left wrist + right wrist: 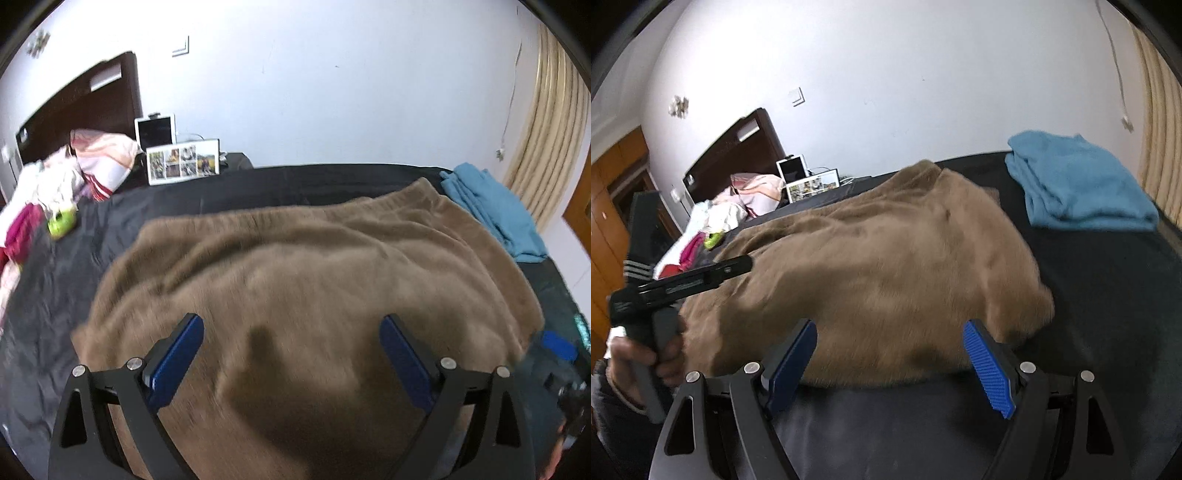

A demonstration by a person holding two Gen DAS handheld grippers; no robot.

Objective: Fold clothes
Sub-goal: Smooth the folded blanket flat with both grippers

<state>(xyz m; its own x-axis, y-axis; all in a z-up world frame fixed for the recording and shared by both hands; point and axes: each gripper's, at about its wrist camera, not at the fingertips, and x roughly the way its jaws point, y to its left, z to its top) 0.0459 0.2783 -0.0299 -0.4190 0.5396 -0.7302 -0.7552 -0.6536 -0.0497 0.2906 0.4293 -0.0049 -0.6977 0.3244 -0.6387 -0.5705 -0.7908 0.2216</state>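
A brown fleece garment [295, 266] lies on the black bed sheet [66, 295], bunched in loose folds. My left gripper [291, 328] hovers over its near part, open, its blue pads wide apart with nothing between them. In the right wrist view the same garment [879, 273] fills the middle. My right gripper [890, 332] stands open at the garment's near edge, over the sheet [1108, 295], gripping nothing. A hand holds the left gripper [738, 266] at the garment's left side. The right gripper [554, 354] shows blurred at the right edge of the left wrist view.
A folded blue garment [491, 214] [1078, 181] lies at the far right of the bed. Loose clothes [44, 199] and a green object [61, 221] sit at the far left by the dark headboard [81, 107]. A photo frame [183, 164] stands behind.
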